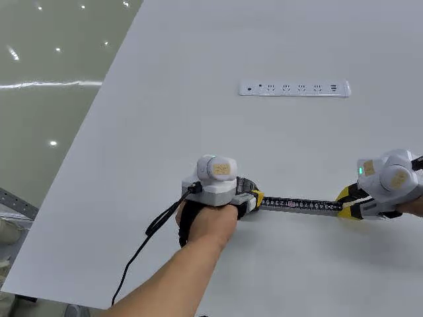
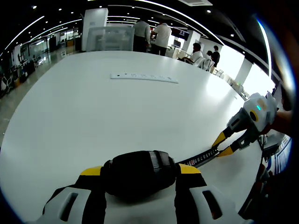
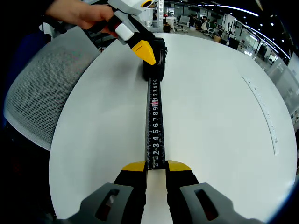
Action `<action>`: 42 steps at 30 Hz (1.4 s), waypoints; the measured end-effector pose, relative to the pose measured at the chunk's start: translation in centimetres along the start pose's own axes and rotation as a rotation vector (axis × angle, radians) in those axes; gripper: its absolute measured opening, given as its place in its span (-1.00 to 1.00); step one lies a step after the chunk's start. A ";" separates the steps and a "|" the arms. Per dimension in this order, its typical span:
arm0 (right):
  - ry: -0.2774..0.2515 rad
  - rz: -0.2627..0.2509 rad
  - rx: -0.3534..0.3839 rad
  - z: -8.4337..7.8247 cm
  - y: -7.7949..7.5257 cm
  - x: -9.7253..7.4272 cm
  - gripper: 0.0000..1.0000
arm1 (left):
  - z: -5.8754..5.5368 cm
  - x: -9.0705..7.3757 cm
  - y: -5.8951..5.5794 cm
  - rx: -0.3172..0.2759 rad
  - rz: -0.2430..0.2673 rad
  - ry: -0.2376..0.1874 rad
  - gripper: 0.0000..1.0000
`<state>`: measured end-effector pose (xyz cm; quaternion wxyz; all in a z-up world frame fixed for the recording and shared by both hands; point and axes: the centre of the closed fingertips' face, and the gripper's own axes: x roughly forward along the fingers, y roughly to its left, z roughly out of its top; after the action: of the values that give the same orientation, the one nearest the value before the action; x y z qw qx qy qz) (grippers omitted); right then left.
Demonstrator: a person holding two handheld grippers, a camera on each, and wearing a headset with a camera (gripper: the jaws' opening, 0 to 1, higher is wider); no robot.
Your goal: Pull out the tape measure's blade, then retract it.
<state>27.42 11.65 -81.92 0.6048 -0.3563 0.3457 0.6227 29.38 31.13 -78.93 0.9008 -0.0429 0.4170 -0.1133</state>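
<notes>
"Why does each tool hold one end?"

"The left tool hugs the tape measure tight so it cannot slide, near the worktop's near edge. The right tool pinches the blade tip to pull it long."

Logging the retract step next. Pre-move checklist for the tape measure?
1. Case held: the left gripper is clamped around the black tape measure case. Ok.
2. Blade end held: the right gripper pinches the tip of the blade between its yellow tips. Ok.
3. Blade condition: it runs straight between the two grippers, low along the table, with no kink or twist showing. Ok.
4. Return path: the power strip lies well away from the blade. Ok.
5. Blade lock on the case: hidden by the jaws. Cannot tell.
</notes>
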 end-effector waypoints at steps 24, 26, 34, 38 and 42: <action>-0.024 0.007 -0.004 1.7 -0.4 1.3 -0.78 | 0.0 0.1 0.0 -0.006 -0.004 0.002 0.11; -0.027 0.006 -0.006 1.8 -0.4 1.5 -0.78 | 0.0 0.1 0.0 -0.007 -0.004 0.000 0.11; -0.033 0.008 -0.008 2.4 -0.5 1.9 -0.78 | 0.0 0.1 0.0 -0.006 -0.001 0.001 0.11; -0.038 0.007 -0.005 2.6 -0.6 2.1 -0.78 | 0.0 0.1 0.0 -0.007 -0.002 0.000 0.11; -0.043 0.006 -0.006 3.0 -0.5 2.3 -0.78 | 0.0 0.1 0.0 -0.009 -0.003 0.000 0.11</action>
<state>27.86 15.40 -82.40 0.6091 -0.3434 0.3320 0.6331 29.42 31.16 -78.99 0.9004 -0.0477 0.4175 -0.1127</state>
